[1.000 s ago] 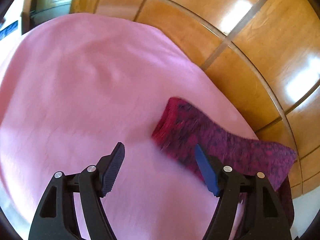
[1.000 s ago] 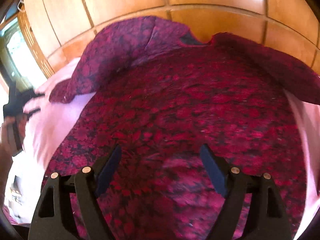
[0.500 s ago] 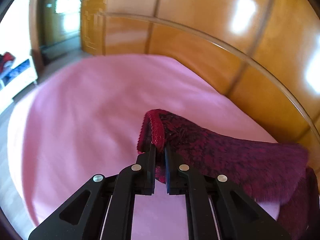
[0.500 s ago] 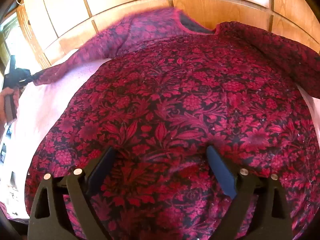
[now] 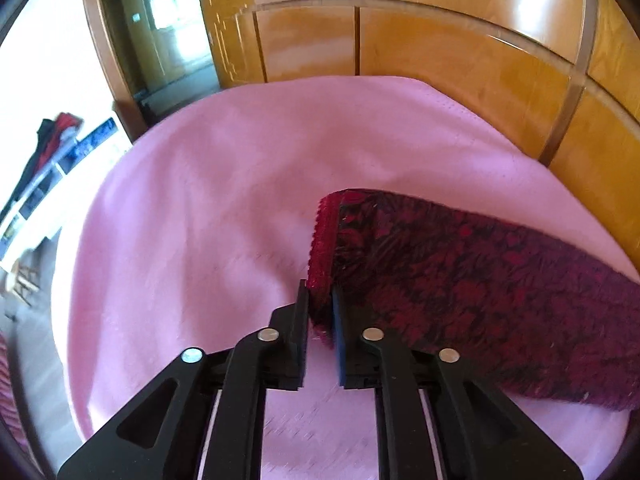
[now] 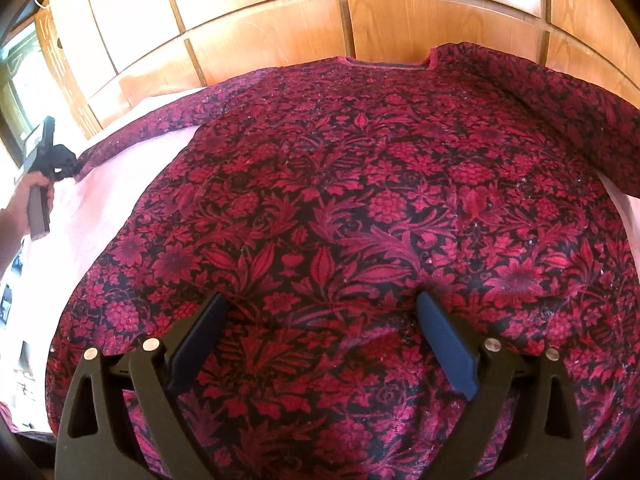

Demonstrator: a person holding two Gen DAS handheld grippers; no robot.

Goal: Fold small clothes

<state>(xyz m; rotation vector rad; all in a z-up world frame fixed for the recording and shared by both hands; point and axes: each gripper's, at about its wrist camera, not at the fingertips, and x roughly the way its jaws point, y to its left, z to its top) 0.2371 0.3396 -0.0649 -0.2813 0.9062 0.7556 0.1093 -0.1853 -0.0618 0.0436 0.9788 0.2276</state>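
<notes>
Both jaws of the left gripper (image 5: 320, 304), spread a second ago, now pinch the sleeve cuff (image 5: 322, 248) while easing open slightly. Right gripper (image 6: 320, 320) hangs spread over the garment (image 6: 340, 200) at six o'clock; sleeve folding can start.

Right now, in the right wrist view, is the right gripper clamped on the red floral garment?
No: the right gripper hovers with its jaws spread wide above the red floral garment, pinching no fabric.

Garment (image 6: 360, 208) lies spread on bedsheet (image 5: 200, 220); wooden panelling (image 6: 260, 20) behind (left sleeve (image 5: 480, 280) extends sideways).
</notes>
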